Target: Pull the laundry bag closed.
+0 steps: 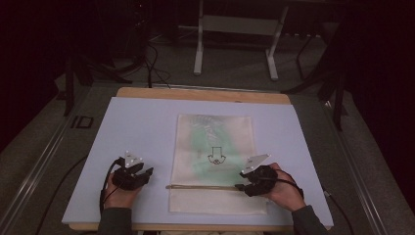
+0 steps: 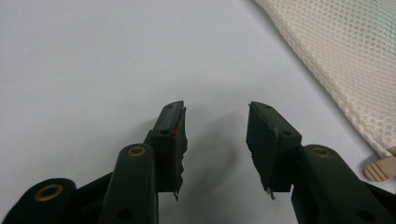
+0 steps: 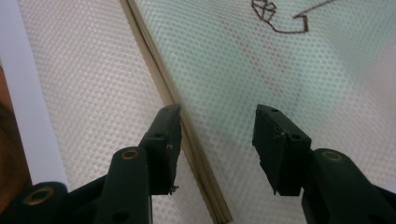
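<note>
we see a pale blue mat [image 1: 137, 127] over the wooden worktop, a dim floor with what may be stand legs [image 1: 198, 54] beyond. the mesh bag [image 1: 215, 142] lies mid-mat toward the near edge; the right gripper [image 3: 217, 135] is spread over its zipper [image 3: 196, 154], and the left gripper [image 2: 217, 135] is spread over bare mat.

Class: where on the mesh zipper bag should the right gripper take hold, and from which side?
Probably at the zipper strip near the mesh bag's right edge, from the right. The right gripper hangs open beside that raised ridge; the flat mesh around it offers little to pinch.
</note>
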Demonstrator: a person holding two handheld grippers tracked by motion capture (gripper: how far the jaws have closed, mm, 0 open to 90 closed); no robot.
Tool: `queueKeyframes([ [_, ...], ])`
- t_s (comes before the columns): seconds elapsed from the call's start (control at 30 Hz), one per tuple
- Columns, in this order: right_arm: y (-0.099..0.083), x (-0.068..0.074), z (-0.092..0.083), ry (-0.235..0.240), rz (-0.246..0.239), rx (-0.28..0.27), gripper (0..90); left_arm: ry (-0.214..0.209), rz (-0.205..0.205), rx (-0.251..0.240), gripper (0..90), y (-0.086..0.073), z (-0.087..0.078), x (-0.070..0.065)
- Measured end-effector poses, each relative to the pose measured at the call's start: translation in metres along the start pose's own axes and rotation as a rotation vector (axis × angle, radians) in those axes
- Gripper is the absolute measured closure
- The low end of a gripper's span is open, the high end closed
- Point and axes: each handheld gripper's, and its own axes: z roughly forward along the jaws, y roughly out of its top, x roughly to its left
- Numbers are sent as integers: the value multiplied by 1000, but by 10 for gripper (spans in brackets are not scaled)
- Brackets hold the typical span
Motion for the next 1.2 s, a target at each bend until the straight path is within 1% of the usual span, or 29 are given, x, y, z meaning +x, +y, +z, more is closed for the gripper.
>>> queueKeyframes([
  [0.73,25,11,14,51,-56,-3,527,-4,7,2,565,0,-1,0],
  [1.2,37,18,22,81,-83,-3,530,0,10,-1,563,0,-1,0],
])
